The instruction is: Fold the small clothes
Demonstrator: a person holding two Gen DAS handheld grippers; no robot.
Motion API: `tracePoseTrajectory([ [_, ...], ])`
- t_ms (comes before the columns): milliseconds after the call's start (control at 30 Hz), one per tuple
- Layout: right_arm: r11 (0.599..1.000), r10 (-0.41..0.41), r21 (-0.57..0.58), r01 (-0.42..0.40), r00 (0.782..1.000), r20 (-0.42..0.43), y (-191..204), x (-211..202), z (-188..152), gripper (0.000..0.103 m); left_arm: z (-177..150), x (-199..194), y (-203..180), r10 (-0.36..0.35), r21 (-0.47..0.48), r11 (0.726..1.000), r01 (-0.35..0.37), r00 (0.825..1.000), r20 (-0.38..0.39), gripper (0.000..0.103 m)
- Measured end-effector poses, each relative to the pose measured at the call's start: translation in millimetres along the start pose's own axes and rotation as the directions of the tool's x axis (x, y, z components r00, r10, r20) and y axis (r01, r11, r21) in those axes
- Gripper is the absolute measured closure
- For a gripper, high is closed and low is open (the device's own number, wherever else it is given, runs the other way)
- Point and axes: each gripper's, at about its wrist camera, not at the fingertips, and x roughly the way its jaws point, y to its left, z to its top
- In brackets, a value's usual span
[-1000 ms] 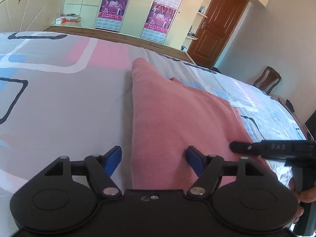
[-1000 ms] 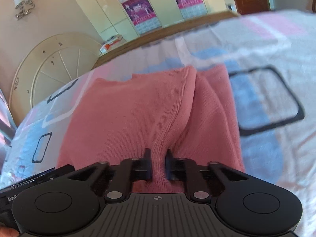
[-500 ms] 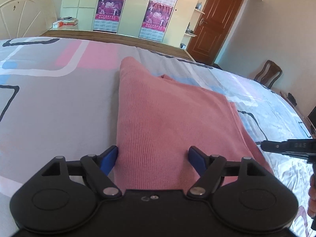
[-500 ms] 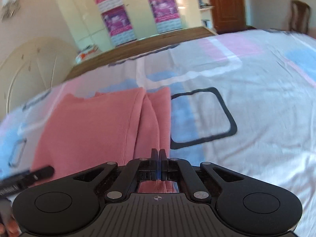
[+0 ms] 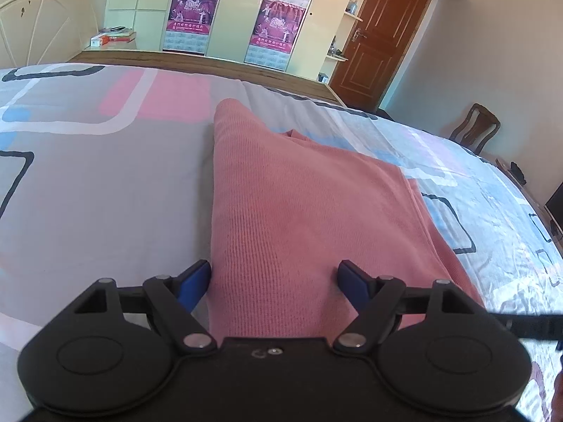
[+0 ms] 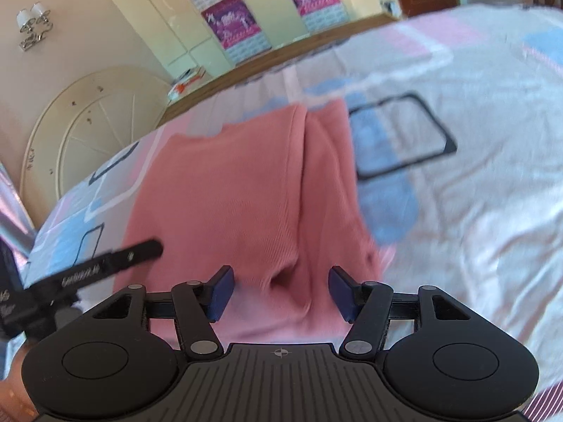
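The pink knit garment [image 5: 302, 211] lies folded on the patterned bed [image 5: 105, 183]. The left tongs [image 5: 274, 281] gape wide over its near edge. The right tongs [image 6: 279, 290], just opened, grip nothing. Posters [image 5: 191, 10] at twelve o'clock bear unreadable print.

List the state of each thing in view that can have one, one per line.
Pink knit garment: lying on the bed, one side folded over, held by neither tool.
Left tool: open, pads apart over the garment's near edge.
Right tool: open, jaws just opened, pads clear of the cloth.
Brown door: closed.
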Motion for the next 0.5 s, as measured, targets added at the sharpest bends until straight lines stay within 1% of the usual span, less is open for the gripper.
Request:
tracePoseTrajectory([
  [100, 1.0, 0.003, 0.011, -0.003, 1.0, -0.022, 0.7, 2.0, -7.1, 0.043, -0.7, 0.6, 0.4, -0.002, -0.004, 1.0, 0.002, 1.0, -0.001, 0.025],
  [233, 0.999, 0.033, 0.033, -0.031, 0.998, -0.044, 2.5, 4.8, -13.6, 0.043, -1.2, 0.9, 0.2, -0.001, -0.002, 1.0, 0.001, 1.0, -0.002, 0.024],
  [267, 0.999, 0.035, 0.037, -0.033, 0.998, -0.043, 3.4, 5.4, -14.2, 0.045, -1.3, 0.9, 0.3, -0.001, -0.001, 1.0, 0.001, 1.0, -0.001, 0.024],
  [300, 0.999, 0.035, 0.042, -0.033, 0.999, -0.037, 3.8, 5.9, -14.6, 0.051, -1.4, 0.9, 0.3, -0.001, 0.0, 1.0, 0.001, 1.0, -0.002, 0.024],
  [333, 0.998, 0.037, 0.049, -0.036, 0.999, -0.029, 3.7, 6.4, -13.8, 0.064, -2.1, 0.8, 0.4, 0.0, 0.001, 1.0, 0.0, 1.0, -0.002, 0.024],
  [367, 0.997, 0.044, 0.059, -0.043, 0.999, -0.019, 5.3, 6.8, -13.4, 0.071, -2.5, 0.7, 0.8, 0.0, 0.001, 1.0, 0.0, 1.0, -0.002, 0.024],
  [433, 0.995, 0.066, 0.079, -0.065, 0.998, -0.005, 4.8, 9.8, -9.6, 0.071, -3.5, 0.7, 0.8, 0.001, 0.002, 1.0, -0.001, 1.0, -0.004, 0.024],
  [500, 0.993, 0.073, 0.093, -0.071, 0.997, -0.011, 4.2, 17.6, -5.7, 0.071, -3.6, 0.9, 0.5, 0.003, 0.004, 1.0, -0.003, 1.0, -0.004, 0.024],
])
